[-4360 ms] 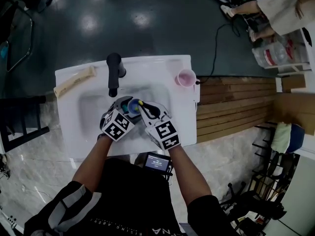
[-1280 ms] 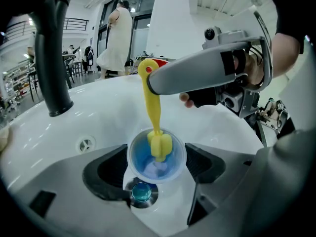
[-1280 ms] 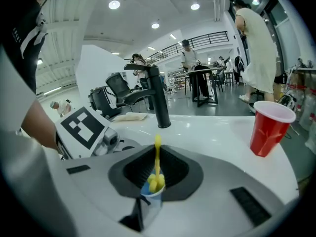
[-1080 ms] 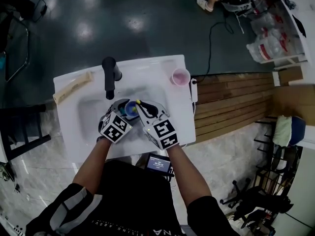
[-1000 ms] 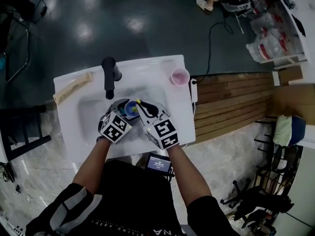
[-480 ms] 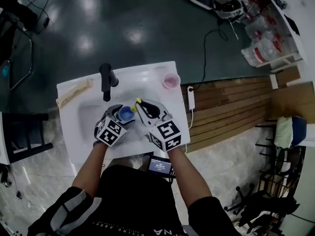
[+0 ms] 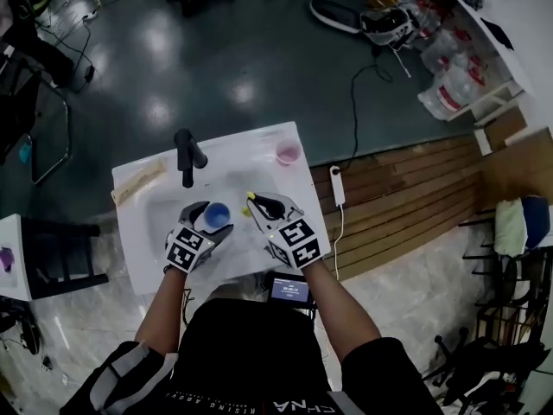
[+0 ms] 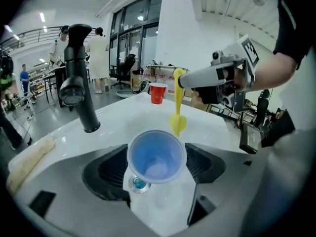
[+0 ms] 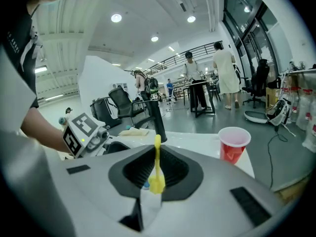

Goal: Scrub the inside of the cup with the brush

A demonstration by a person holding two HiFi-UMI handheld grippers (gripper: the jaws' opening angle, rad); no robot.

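White counter (image 7: 259,145) with a sunken basin (image 7: 164,219) stands on a dark, glossy floor (image 7: 216,41), a black faucet (image 7: 185,152) at its back edge and a red cup (image 7: 287,152) well to the faucet's right. In front of the faucet, over the basin's drain (image 8: 139,183), the left gripper (image 8: 156,164) holds the blue cup (image 8: 157,156), its fingers (image 8: 106,169) closed against the cup's two sides and the open mouth tipped toward the person. Right of the faucet's line, the right gripper (image 9: 157,169) has its fingers (image 9: 133,171) pinched nearly together on the handle of the yellow brush (image 8: 177,115), whose head hangs just beside the cup's far rim, outside the cup; whether it touches the rim cannot be told. No scrubbing stroke appears under way at this instant. The cup looks thin-walled and light, likely to flex if squeezed hard and to slip when wet, so a hold across the mid-wall seems best, leaving the mouth free. The brush looks slim and light, best gripped at the handle end away from the head.
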